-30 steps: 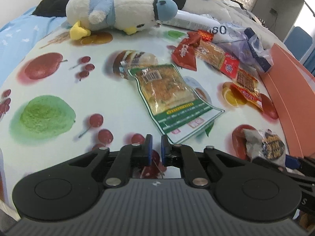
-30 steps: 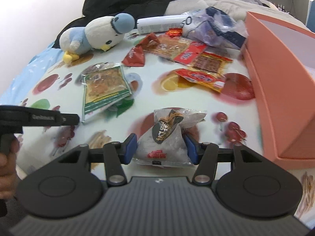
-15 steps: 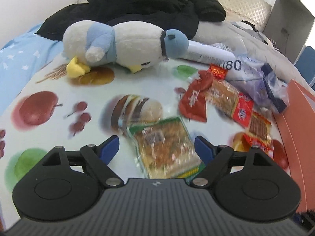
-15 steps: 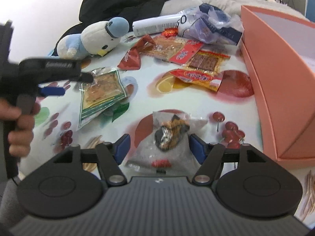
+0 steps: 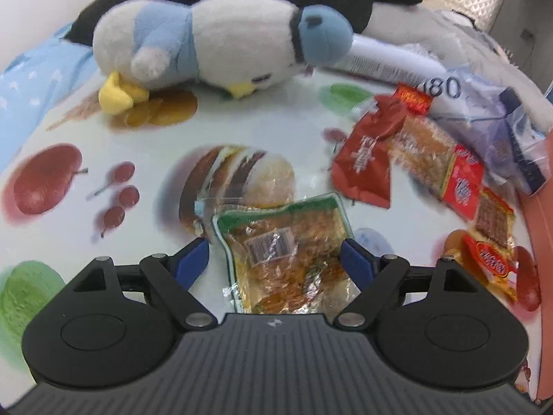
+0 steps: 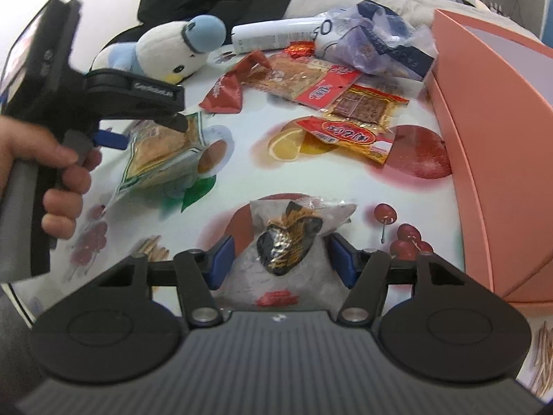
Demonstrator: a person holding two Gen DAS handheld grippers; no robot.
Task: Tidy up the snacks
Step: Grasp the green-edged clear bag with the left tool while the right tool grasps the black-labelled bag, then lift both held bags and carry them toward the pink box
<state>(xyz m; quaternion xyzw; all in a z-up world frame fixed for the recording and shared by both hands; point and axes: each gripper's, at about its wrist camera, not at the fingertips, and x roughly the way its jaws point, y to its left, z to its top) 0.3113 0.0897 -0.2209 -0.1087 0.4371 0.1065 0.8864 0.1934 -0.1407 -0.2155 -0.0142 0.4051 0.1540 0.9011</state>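
Fruit and bread prints covered the white tablecloth (image 5: 293,131), with dark clothing heaped at its far edge behind a plush penguin (image 5: 221,41). Your left gripper (image 5: 274,259) stood wide, its jaws having just been opening, and the green-edged pastry packet (image 5: 287,256) lay flat between its blue fingers (image 5: 191,263) with neither pad pressing on it. Your right gripper (image 6: 280,263) straddled the clear bag with the black-and-gold label (image 6: 290,242); its jaws had just been closing, and the bag's sides sat against or just beside both pads, so you could not tell from the wrist view whether it was truly pinched. Near the far side lay 1 red sachet (image 5: 366,162) and several red-and-orange snack packs (image 6: 345,117). Your orange box (image 6: 497,159) stood at the right edge.
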